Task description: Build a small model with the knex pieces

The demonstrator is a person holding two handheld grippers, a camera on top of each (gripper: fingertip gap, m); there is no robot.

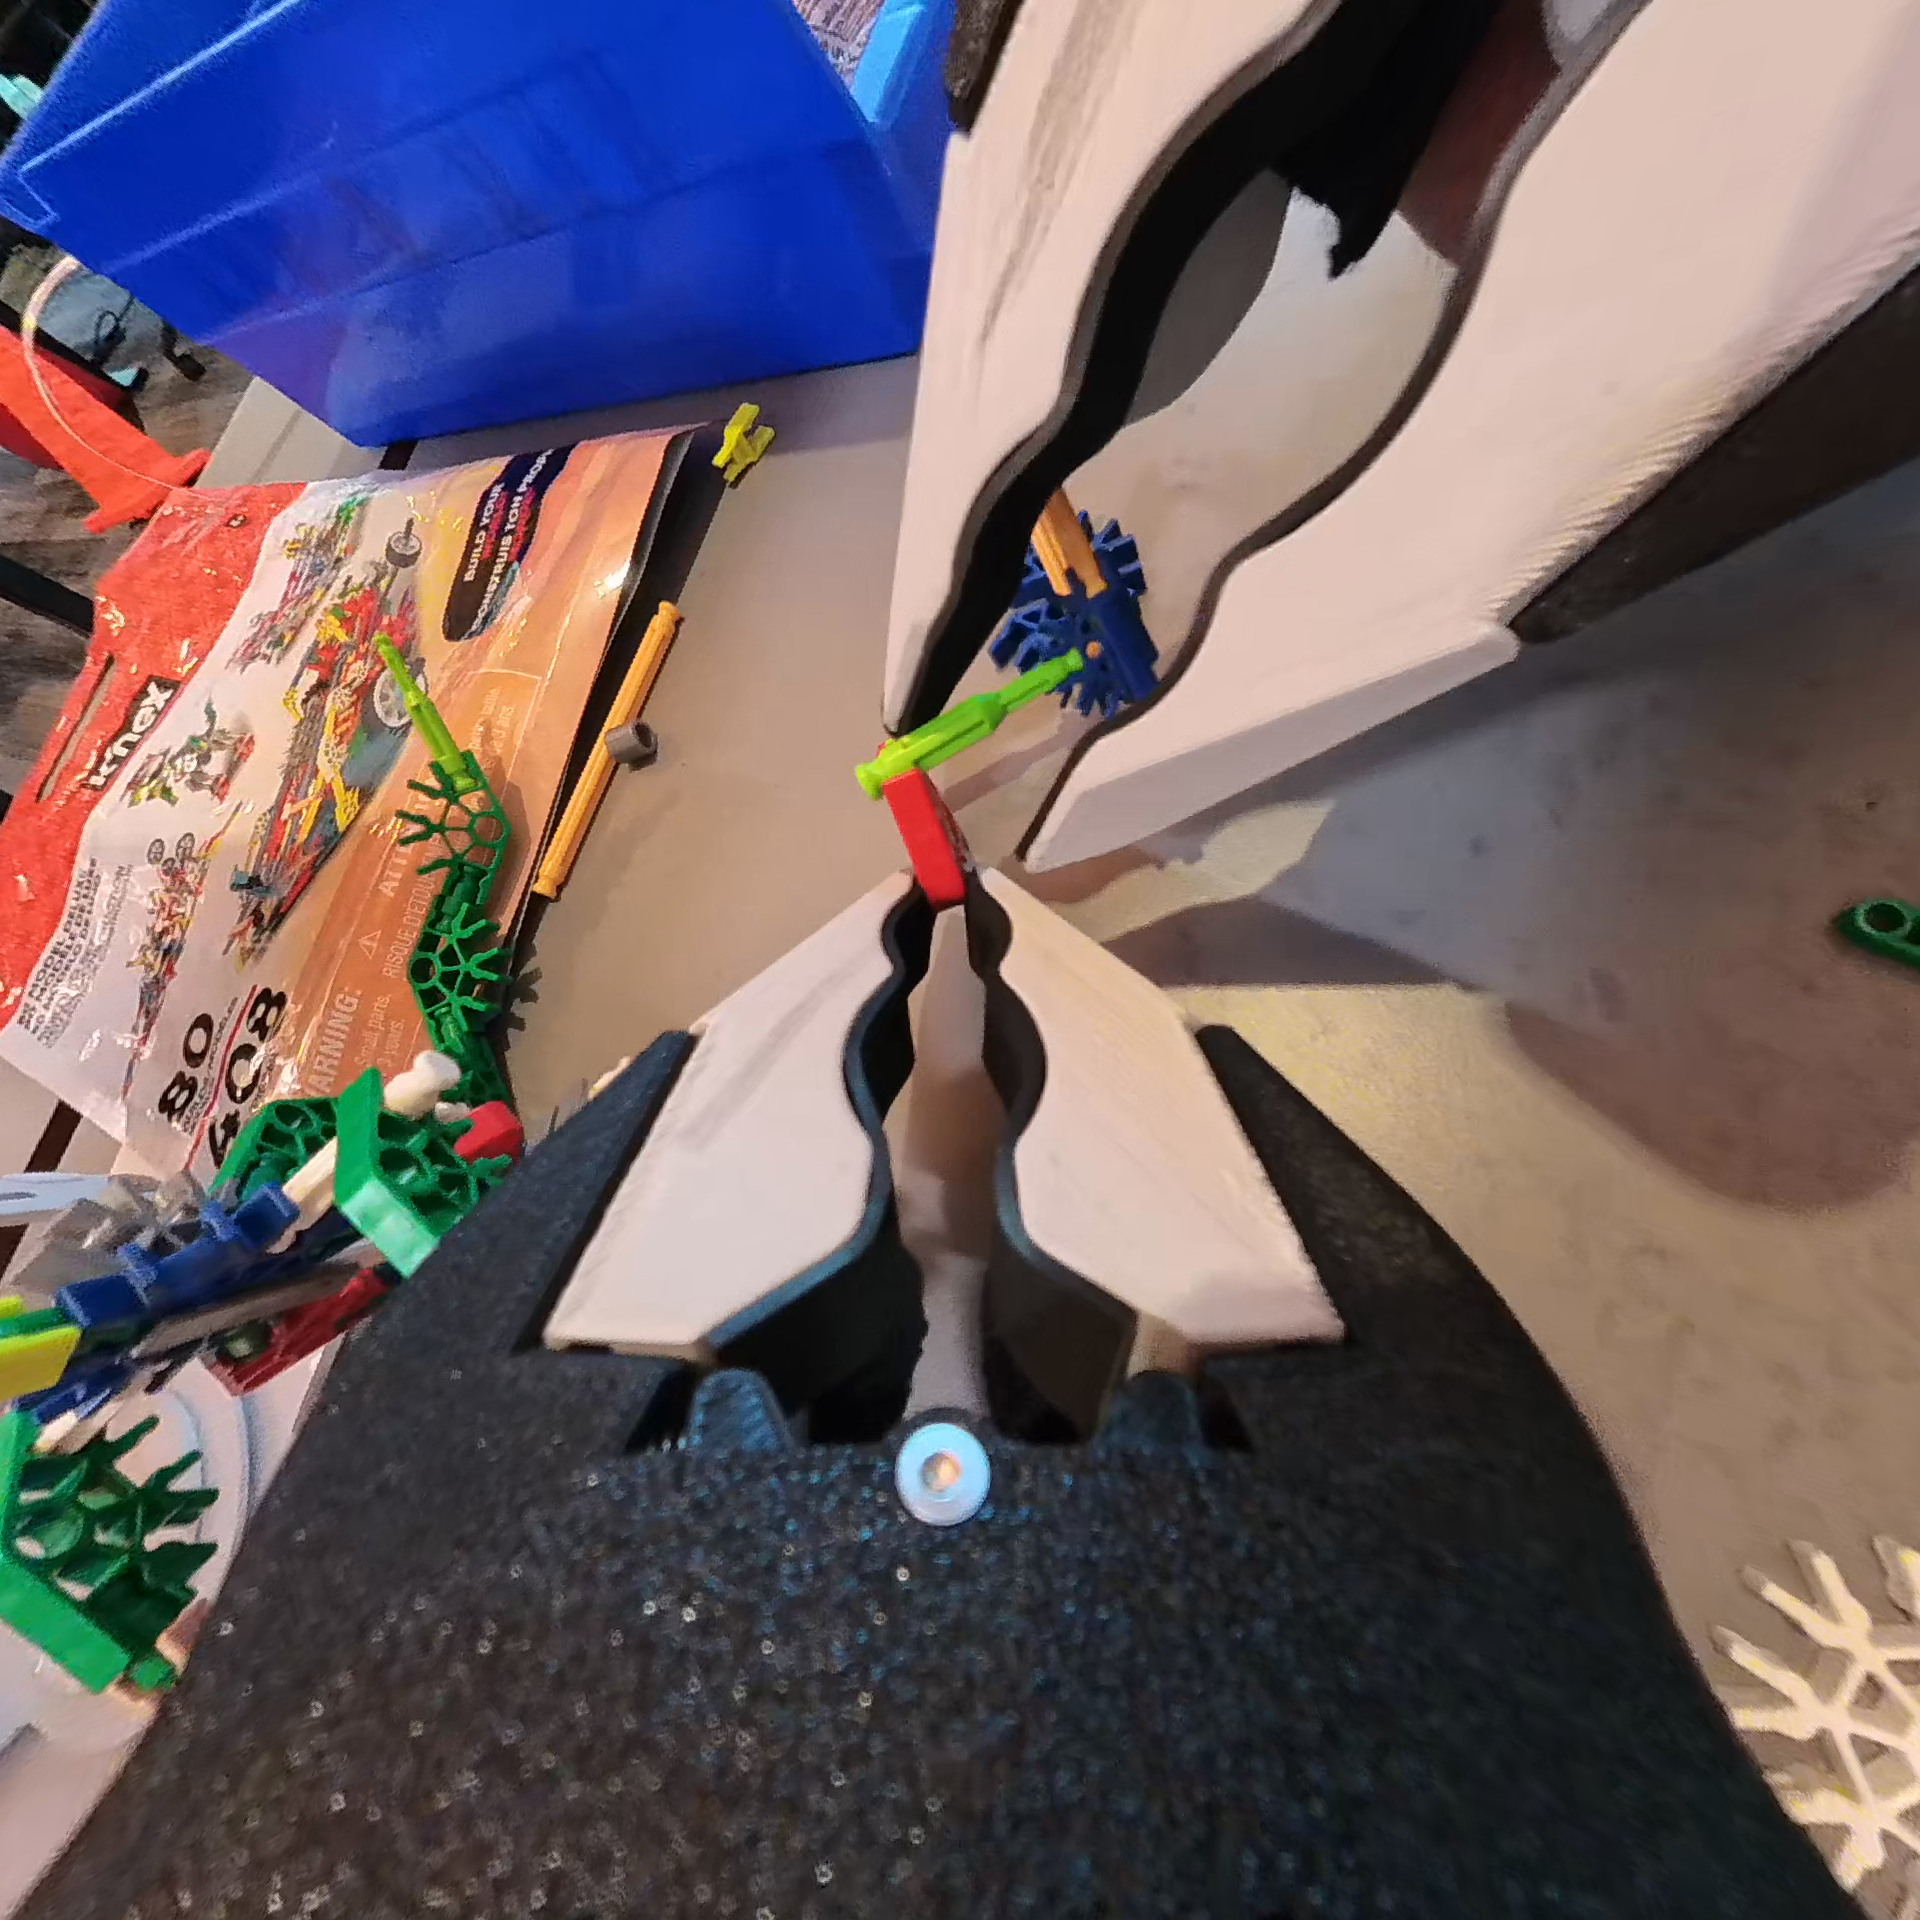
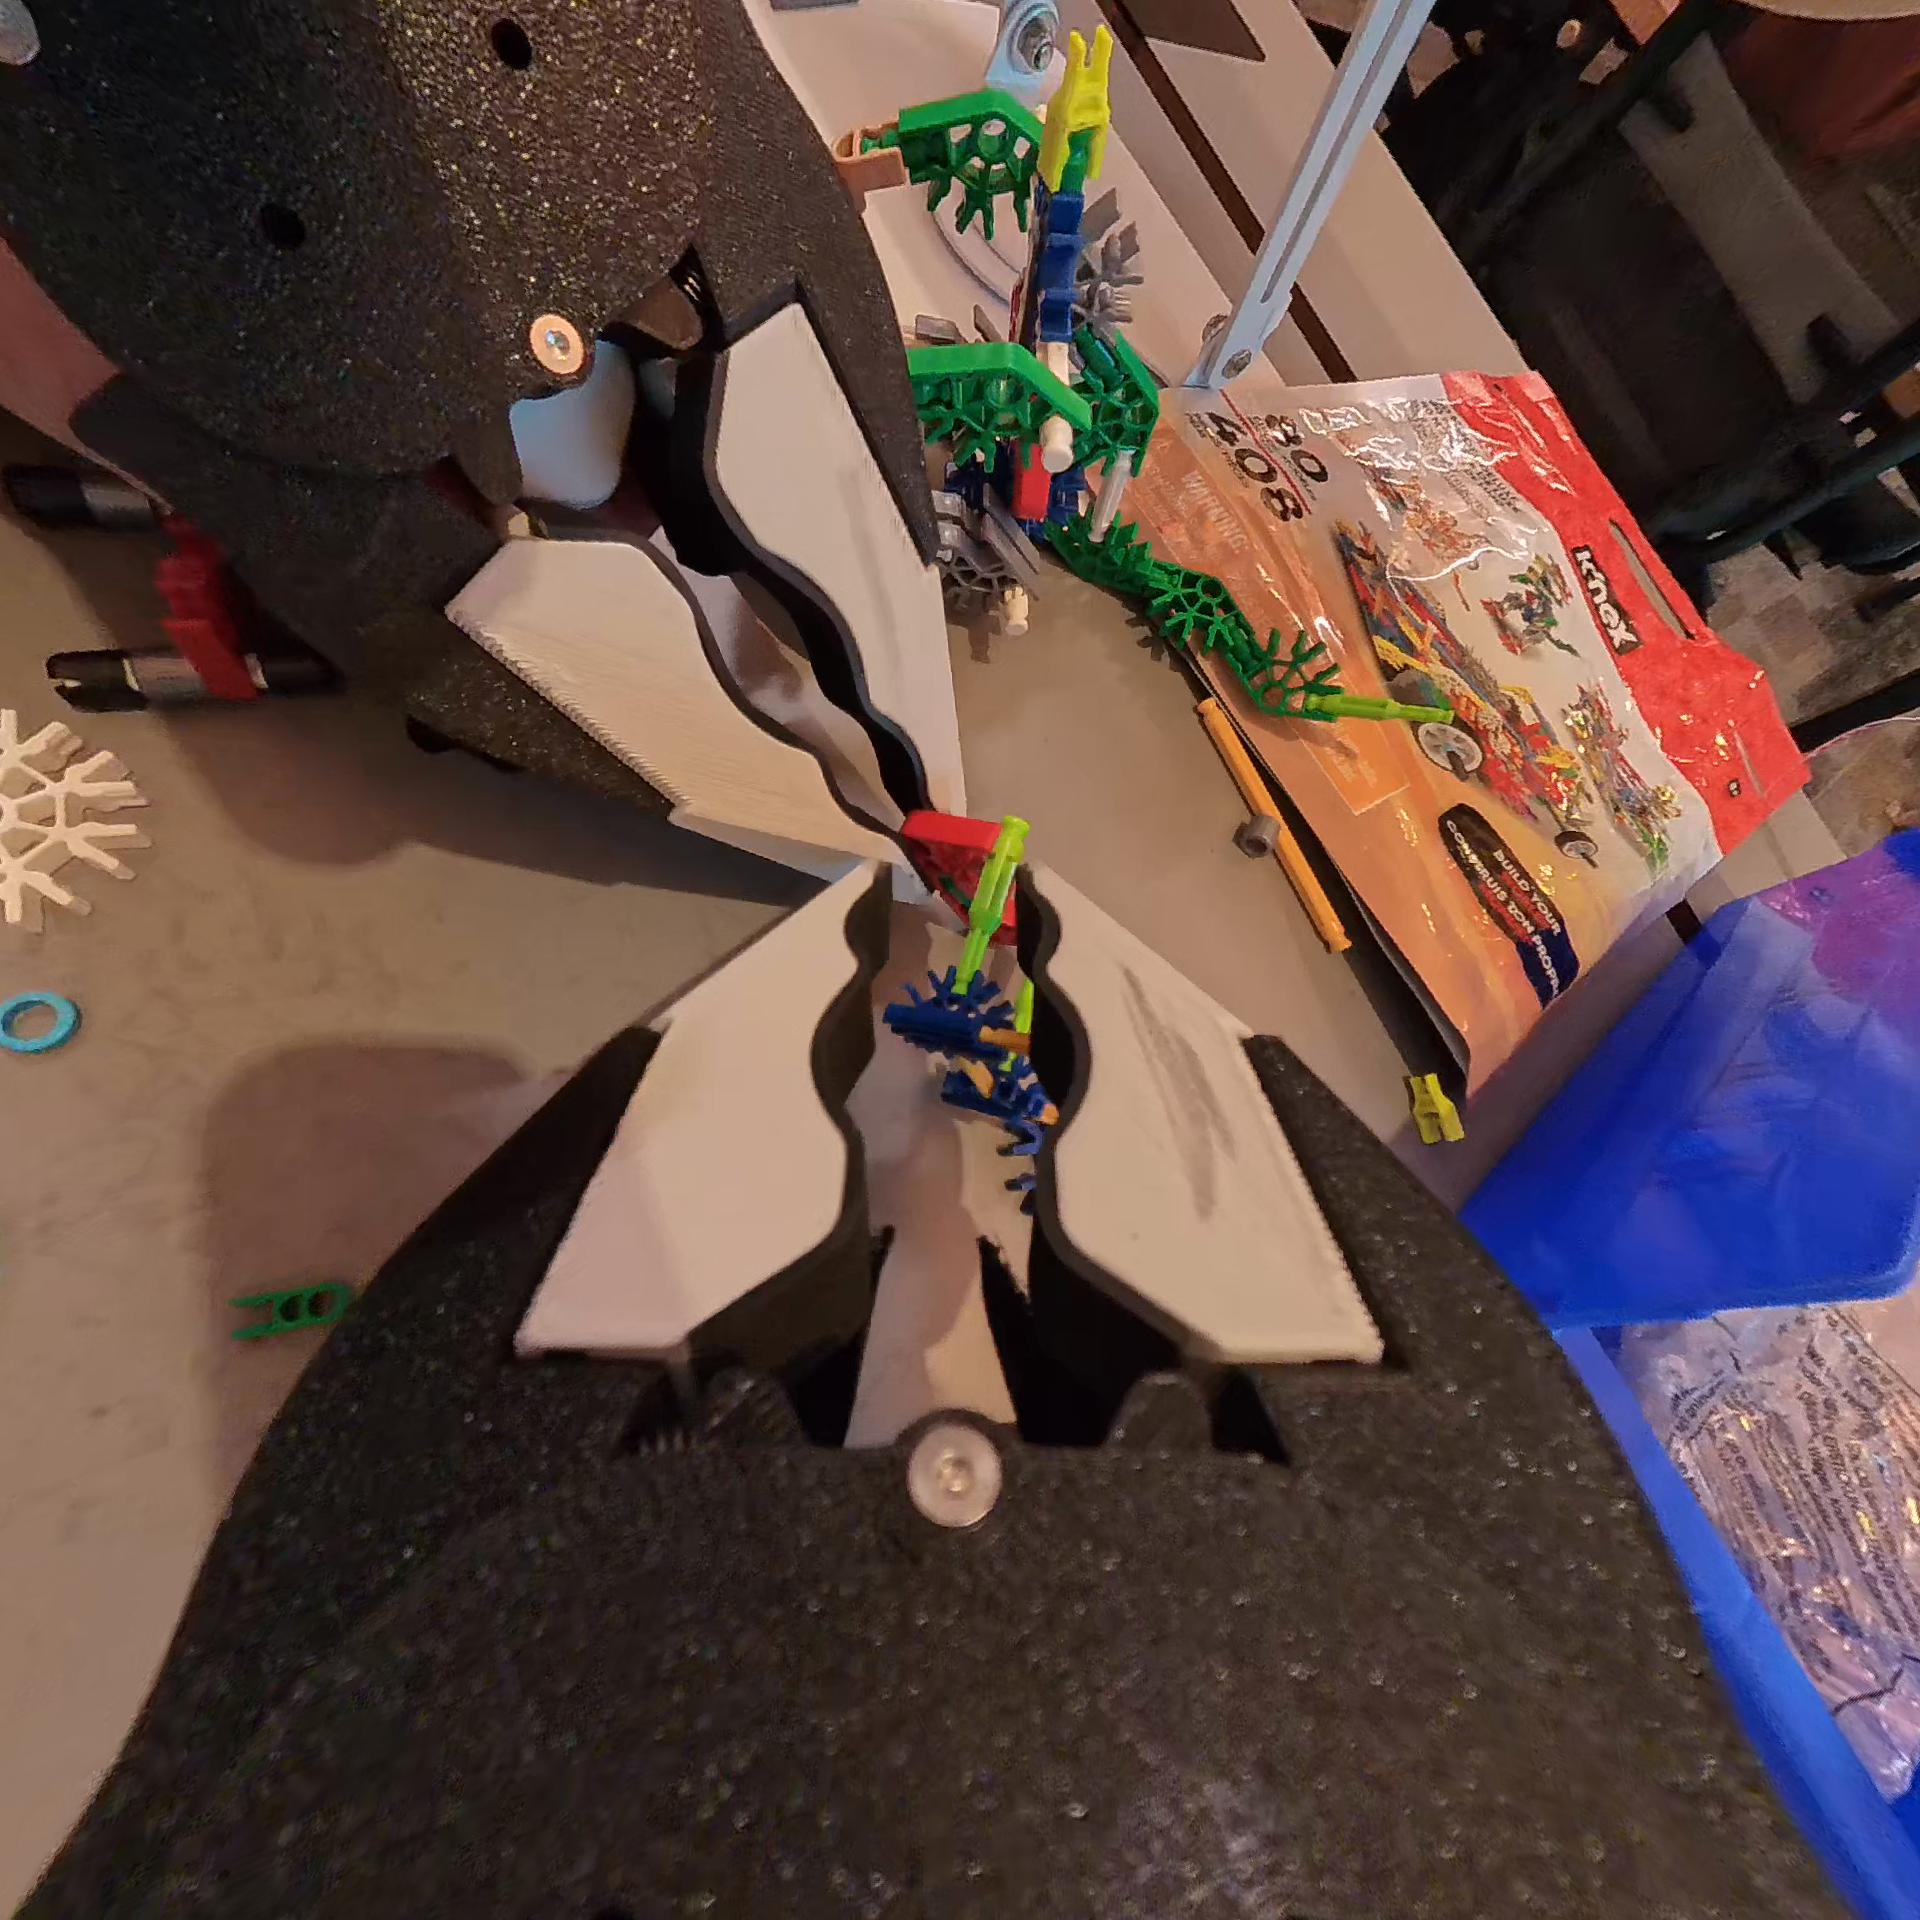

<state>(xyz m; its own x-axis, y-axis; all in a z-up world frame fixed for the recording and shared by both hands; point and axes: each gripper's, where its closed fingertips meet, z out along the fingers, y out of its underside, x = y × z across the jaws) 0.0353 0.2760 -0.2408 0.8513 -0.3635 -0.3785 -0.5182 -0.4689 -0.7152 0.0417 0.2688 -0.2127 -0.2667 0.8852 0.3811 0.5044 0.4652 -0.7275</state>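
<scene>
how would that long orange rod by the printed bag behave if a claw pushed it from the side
The orange rod looks thin and round, so it would probably roll across the table rather than slide. It lies against the printed bag edge, which may stop it that way. It seems light, stiff plastic, and may pivot if pushed off-centre.

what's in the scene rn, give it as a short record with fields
left gripper: jaws shut on the red connector
right gripper: jaws shut on the blue connector cluster
joint: lime rod runs from the blue connector cluster to the red connector
table: printed bag, orange rod, grey spacer, green connector chain
back: blue bin
loose: white snowflake connector
</scene>
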